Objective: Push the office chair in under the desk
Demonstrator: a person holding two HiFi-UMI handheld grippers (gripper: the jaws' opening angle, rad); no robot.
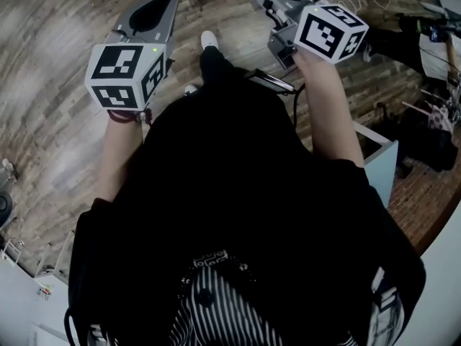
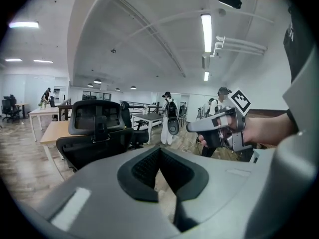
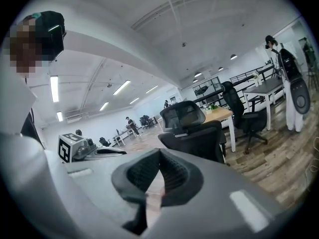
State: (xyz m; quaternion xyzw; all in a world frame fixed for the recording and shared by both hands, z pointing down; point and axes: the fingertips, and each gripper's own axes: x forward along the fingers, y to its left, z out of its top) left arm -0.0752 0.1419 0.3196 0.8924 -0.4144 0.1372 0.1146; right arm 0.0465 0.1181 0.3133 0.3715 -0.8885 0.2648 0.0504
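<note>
Approach step. Left gripper jaws closed, nothing between them. Right gripper is the same, shut and empty. Both point at the black office chair, which is well ahead on the wood floor with its backrest facing the person, next to a wood-topped bench. No contact yet. Likely next: walk up, set both closed jaws on the backrest, and push level and evenly so the chair rolls straight under the bench.

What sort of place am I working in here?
Most likely an open-plan office. A black mesh-backed office chair stands by a light wood-topped desk with white legs, more desks run down the room, and long ceiling strip lights shine over a wood-plank floor.
</note>
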